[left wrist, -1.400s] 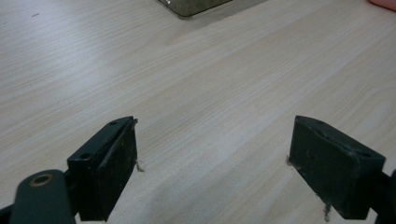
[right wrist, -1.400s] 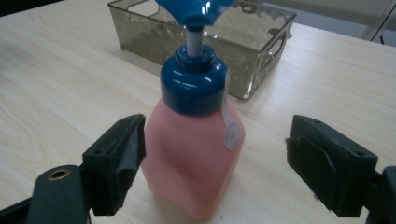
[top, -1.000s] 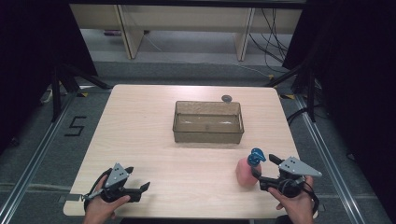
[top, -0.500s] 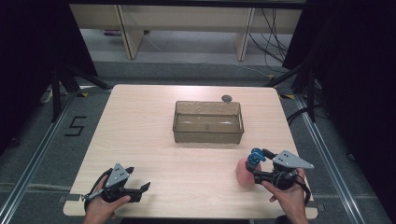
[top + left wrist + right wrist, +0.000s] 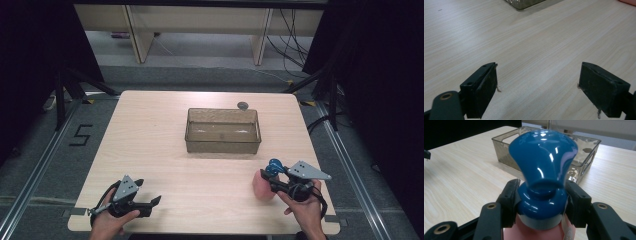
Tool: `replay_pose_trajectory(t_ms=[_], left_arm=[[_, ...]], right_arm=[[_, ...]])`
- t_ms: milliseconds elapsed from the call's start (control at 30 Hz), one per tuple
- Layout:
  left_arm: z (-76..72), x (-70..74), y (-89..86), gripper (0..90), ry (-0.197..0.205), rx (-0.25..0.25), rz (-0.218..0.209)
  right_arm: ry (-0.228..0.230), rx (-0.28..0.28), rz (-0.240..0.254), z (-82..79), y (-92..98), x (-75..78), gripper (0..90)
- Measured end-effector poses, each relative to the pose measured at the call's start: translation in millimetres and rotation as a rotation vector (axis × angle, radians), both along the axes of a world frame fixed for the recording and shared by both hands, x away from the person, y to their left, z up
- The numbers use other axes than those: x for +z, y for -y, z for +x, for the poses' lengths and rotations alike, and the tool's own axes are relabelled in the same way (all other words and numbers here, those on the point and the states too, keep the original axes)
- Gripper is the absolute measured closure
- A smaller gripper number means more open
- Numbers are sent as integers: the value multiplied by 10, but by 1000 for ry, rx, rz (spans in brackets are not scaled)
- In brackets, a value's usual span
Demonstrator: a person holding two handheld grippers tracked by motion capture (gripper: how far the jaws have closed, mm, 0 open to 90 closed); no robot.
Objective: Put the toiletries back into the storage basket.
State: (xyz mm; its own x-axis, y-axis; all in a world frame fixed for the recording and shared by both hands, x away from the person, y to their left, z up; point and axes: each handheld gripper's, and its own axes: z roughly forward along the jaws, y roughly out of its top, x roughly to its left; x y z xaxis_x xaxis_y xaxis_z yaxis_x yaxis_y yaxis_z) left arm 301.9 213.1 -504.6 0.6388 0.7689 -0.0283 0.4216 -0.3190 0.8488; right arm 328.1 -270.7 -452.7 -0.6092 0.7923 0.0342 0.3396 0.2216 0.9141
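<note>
A pink bottle [image 5: 261,187] with a glossy blue cap [image 5: 274,166] is at the table's front right. My right gripper [image 5: 271,177] is shut on that cap: in the right gripper view both black pads press the blue cap's [image 5: 542,170] lower collar, with the pink body [image 5: 524,231] below. Its jaws have just been closing around the cap. My left gripper [image 5: 148,192] rests near the front left edge. In the left gripper view it [image 5: 537,85] stands open over bare wood with nothing between its fingers.
A clear brownish bin [image 5: 223,131] stands in the middle of the wooden table [image 5: 150,130], and looks empty. A small dark round object [image 5: 242,105] lies just behind it. In the right gripper view the bin [image 5: 584,147] is right beyond the cap.
The right gripper's jaws have closed onto the blue cap of the pink bottle. The hand shifted slightly. The left gripper has kept still.
</note>
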Motion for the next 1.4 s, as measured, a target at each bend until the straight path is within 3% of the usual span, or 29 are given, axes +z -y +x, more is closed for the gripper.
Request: replay_pose_trajectory(t_ms=[33,133,167,233,467,567,633,667,733,767,933,1033,1100,1167,1300,1333,1400], left_arm=[[7,5,-16,149,4,-7,23],[-2,-1,-7,148,-6,2,10],[2,-1,-5,149,-7,1,12],[4,-1,-3,149,-8,2,11],[8,1,-12,149,-8,7,9],[1,7,-13,148,-6,13,9],[4,7,-18,149,-5,8,13],[-2,4,-21,149,-10,9,17],[-2,4,-20,149,-11,9,13],[11,4,-21,149,-4,2,8],[2,3,-22,149,-4,4,5],[2,3,-22,149,-2,6,6],[2,3,-22,149,-3,6,3],[11,4,-20,149,-4,6,0],[-3,10,-23,149,-8,7,16],[9,8,-16,149,5,5,-4],[3,7,-24,149,4,6,0]], right_arm=[[-1,2,7,-1,-4,-2,511],[9,0,4,-14,-26,2,527],[10,-7,-35,-29,-43,26,535],[16,-16,-36,-31,-48,28,536],[6,-20,-28,-26,-90,80,537],[52,-5,-24,38,-94,185,537],[37,-20,-7,33,-117,215,537],[57,3,-17,93,-129,277,537],[59,-10,-12,98,-150,294,537],[75,17,-16,164,-187,344,537],[55,20,-20,232,-275,427,537],[82,34,-21,350,-339,523,538],[66,44,-3,359,-356,541,538],[84,52,-22,415,-360,608,537],[82,42,-1,508,-388,704,538],[82,43,0,520,-388,715,537],[87,43,9,608,-386,783,537]])
